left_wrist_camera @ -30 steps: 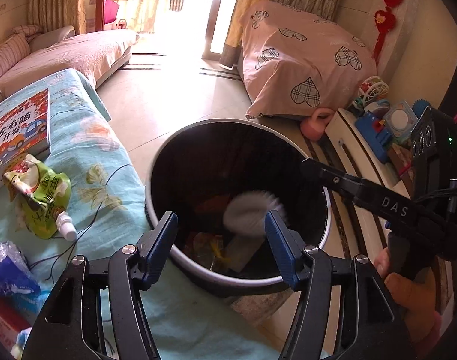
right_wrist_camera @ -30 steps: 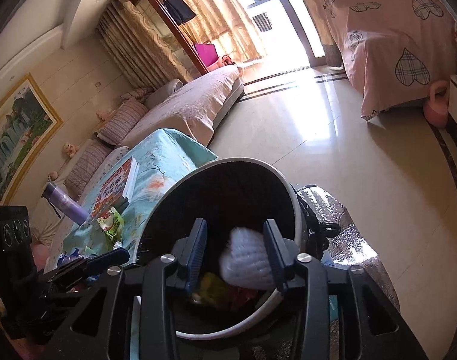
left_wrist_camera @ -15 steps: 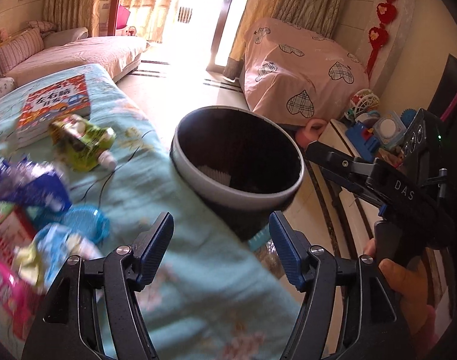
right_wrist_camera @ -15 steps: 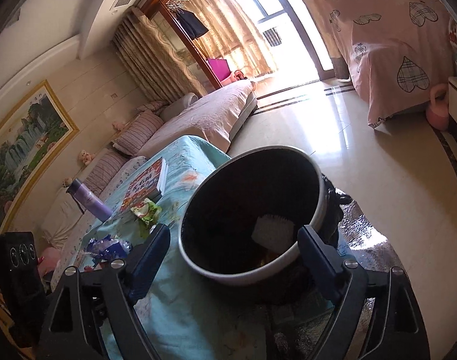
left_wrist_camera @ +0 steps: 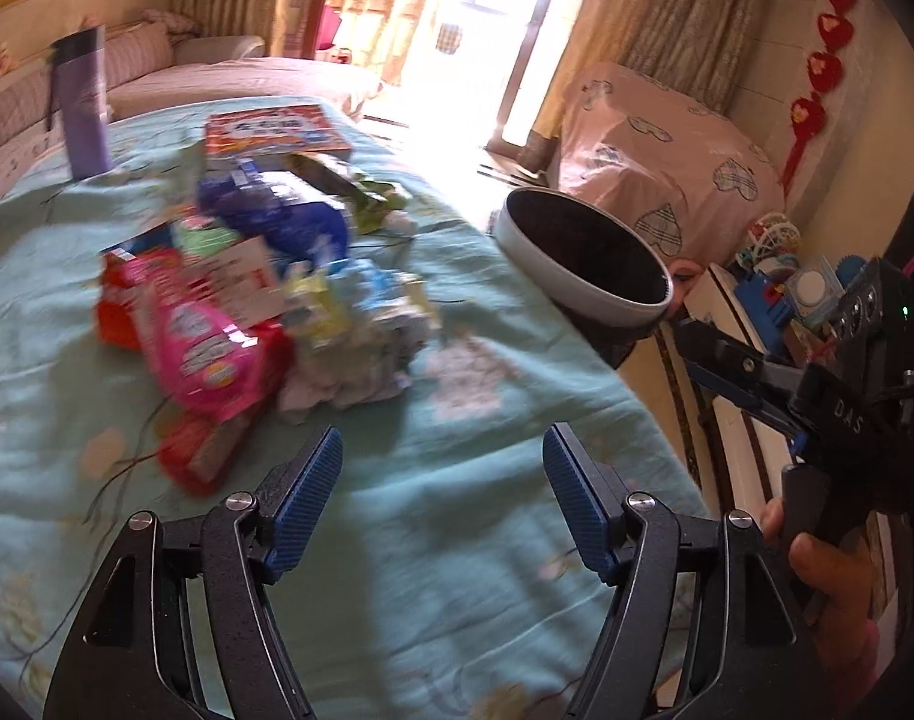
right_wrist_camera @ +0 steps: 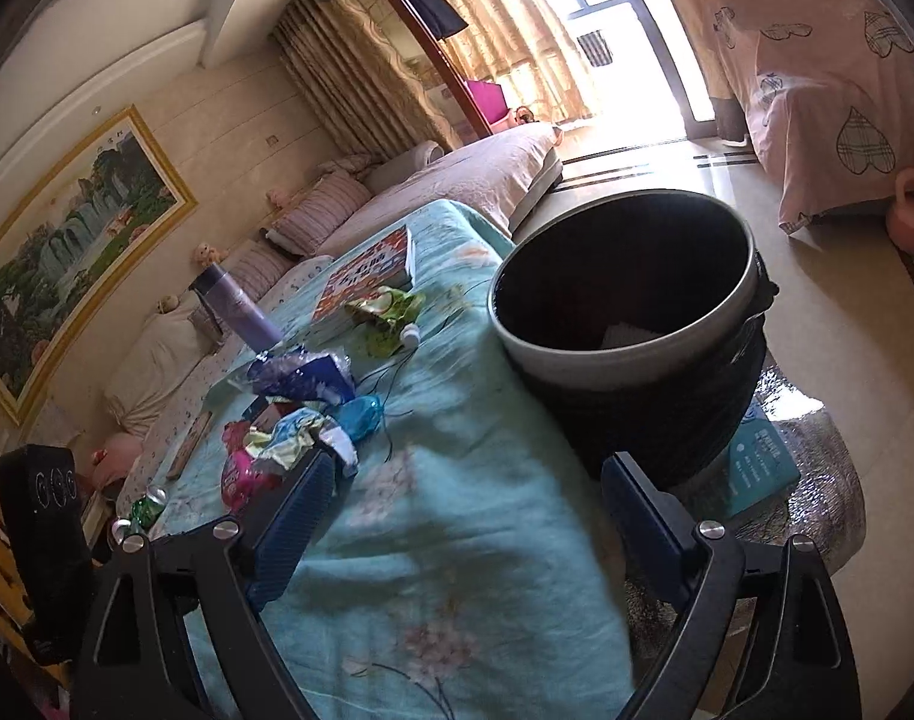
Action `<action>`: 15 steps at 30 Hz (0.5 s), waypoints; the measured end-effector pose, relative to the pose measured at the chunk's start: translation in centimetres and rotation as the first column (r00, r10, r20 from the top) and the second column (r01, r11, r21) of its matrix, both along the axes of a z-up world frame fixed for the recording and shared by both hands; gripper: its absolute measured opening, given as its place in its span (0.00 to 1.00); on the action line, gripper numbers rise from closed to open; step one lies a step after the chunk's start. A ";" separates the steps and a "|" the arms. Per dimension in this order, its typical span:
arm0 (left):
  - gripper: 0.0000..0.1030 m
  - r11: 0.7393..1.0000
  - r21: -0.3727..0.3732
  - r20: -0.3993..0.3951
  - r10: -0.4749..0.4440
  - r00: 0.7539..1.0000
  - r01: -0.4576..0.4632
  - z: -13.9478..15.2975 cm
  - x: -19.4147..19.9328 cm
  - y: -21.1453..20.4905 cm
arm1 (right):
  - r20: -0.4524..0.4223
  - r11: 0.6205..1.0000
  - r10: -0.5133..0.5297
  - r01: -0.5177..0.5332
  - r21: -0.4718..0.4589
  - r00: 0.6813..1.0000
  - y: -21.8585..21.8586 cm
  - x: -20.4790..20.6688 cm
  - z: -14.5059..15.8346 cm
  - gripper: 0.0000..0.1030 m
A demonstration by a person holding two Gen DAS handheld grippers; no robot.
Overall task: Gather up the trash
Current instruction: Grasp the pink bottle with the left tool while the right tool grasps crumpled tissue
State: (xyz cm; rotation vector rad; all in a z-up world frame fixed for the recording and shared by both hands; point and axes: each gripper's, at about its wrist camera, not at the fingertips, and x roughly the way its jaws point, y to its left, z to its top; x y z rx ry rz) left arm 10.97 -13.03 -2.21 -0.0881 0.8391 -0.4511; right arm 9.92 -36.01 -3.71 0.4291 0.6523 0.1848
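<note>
A heap of trash lies on the teal tablecloth (left_wrist_camera: pixel 469 540): a pink wrapper (left_wrist_camera: pixel 204 354), crumpled pale wrappers (left_wrist_camera: pixel 360 330), a blue-purple bag (left_wrist_camera: pixel 276 216) and a green pouch (left_wrist_camera: pixel 372 198). My left gripper (left_wrist_camera: pixel 441 438) hovers over bare cloth just short of the heap. Its jaws are opening, with nothing between them. The black bin with a grey rim (right_wrist_camera: pixel 607 360) stands at the table's right edge, and white paper (right_wrist_camera: pixel 628 335) lies inside it. My right gripper (right_wrist_camera: pixel 469 459) is near the bin, its jaws opening wide and empty.
A picture book (left_wrist_camera: pixel 270 129) and a purple bottle (left_wrist_camera: pixel 84 108) stand at the table's far side. A hand (left_wrist_camera: pixel 829 570) holds the right tool beside a toy shelf (left_wrist_camera: pixel 787 288). A silver mat (right_wrist_camera: pixel 817 480) and a blue book (right_wrist_camera: pixel 757 462) lie on the floor by the bin.
The right gripper let go of the white crumpled paper, which now lies in the bin, and its jaws spread wide. Both grippers drew back from the bin; the left swung toward the trash heap.
</note>
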 end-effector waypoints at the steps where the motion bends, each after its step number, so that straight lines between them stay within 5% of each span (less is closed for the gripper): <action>1: 0.72 1.000 -0.003 0.003 0.022 1.000 -0.022 0.0 -0.2 1.0 | -0.004 1.000 0.009 -0.009 -0.003 1.000 0.6 -0.1 -0.1 0.90; 5: 0.74 0.997 -0.034 -0.004 0.073 0.997 -0.073 -0.1 -0.6 4.1 | -0.017 0.999 0.037 -0.037 -0.011 0.999 2.7 -0.5 -0.6 0.90; 9: 0.85 0.990 -0.036 -0.010 0.137 0.990 -0.137 -0.3 -0.8 6.5 | -0.022 0.997 0.072 -0.072 -0.011 0.997 4.6 -0.8 -1.1 0.90; 15: 0.97 0.972 0.046 0.035 0.230 0.973 -0.231 -0.1 -1.1 8.3 | -0.020 0.994 0.101 -0.102 -0.042 0.995 7.1 -0.6 -1.3 0.90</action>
